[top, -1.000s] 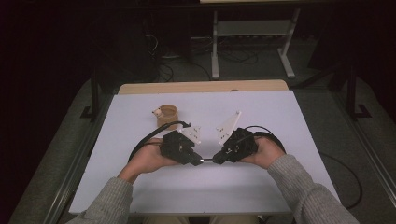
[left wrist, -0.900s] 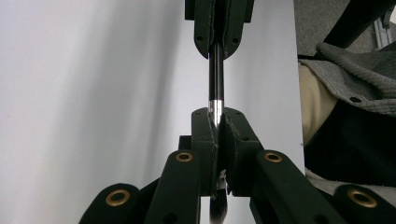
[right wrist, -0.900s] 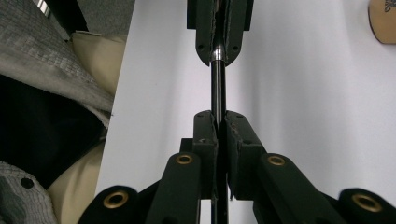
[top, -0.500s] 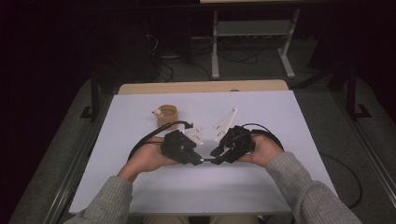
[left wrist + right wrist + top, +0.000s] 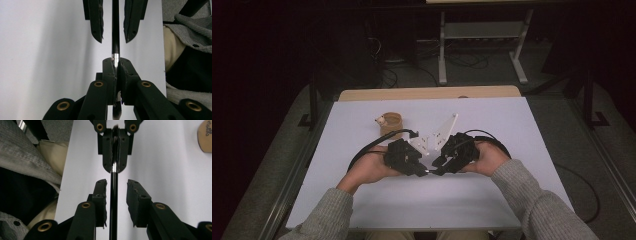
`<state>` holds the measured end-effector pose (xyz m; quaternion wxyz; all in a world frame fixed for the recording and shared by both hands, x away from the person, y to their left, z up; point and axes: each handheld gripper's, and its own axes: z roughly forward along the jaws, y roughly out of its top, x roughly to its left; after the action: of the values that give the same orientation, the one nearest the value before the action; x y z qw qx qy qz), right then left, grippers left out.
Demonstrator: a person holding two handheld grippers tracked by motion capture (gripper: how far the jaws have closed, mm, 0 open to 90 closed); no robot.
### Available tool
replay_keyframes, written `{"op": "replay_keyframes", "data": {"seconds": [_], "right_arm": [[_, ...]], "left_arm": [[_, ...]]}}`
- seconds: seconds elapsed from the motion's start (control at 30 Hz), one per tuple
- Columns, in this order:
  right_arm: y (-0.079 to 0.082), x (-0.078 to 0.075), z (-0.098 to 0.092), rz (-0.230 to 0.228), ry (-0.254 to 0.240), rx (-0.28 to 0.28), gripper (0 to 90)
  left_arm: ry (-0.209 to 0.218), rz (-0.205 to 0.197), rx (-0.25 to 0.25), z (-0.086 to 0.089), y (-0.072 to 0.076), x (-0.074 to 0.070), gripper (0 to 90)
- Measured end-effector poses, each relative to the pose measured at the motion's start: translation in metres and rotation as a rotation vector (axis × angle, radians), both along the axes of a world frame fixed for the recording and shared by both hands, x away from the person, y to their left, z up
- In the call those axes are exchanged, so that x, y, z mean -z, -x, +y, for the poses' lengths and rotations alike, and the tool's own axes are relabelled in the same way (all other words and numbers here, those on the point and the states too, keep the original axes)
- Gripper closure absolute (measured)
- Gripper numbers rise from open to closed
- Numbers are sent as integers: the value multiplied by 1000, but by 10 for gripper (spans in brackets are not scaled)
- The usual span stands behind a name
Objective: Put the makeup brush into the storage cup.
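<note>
Brush (image 5: pixel 115 27), a thin, stiff, glossy black stick with a metal collar, hangs level over the near middle of the desk (image 5: pixel 512 120); we judge it light and slippery. Our left gripper (image 5: pixel 116 62) clamps the collar, the best hold, while our right gripper (image 5: pixel 117 186) has just opened, its jaws standing narrowly apart around the handle without pressing.

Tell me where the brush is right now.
In the high view the brush hangs between the two grippers near the table's front middle, clamped in the left gripper; its black handle runs between the right gripper's open jaws.
</note>
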<state>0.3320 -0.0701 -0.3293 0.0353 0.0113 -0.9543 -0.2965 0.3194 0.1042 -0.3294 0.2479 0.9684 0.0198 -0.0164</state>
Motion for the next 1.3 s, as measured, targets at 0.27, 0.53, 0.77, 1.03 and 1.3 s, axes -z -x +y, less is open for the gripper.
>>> {"op": "replay_keyframes", "data": {"seconds": [0.27,0.53,0.77,1.03,1.3], "right_arm": [[0,0,0,19,3,-6,709],[-4,3,3,16,-29,-41,754],[-1,5,3,77,-9,-9,810],[-6,10,-1,68,-56,-51,829],[-3,8,-6,61,-23,-9,830]], "left_arm": [[0,0,4,-3,1,-1,837],[-12,-19,33,-6,-1,-2,837],[-5,22,-17,-6,5,-2,837],[10,23,-4,-7,3,-2,833],[18,18,12,-3,-1,-3,822]]}}
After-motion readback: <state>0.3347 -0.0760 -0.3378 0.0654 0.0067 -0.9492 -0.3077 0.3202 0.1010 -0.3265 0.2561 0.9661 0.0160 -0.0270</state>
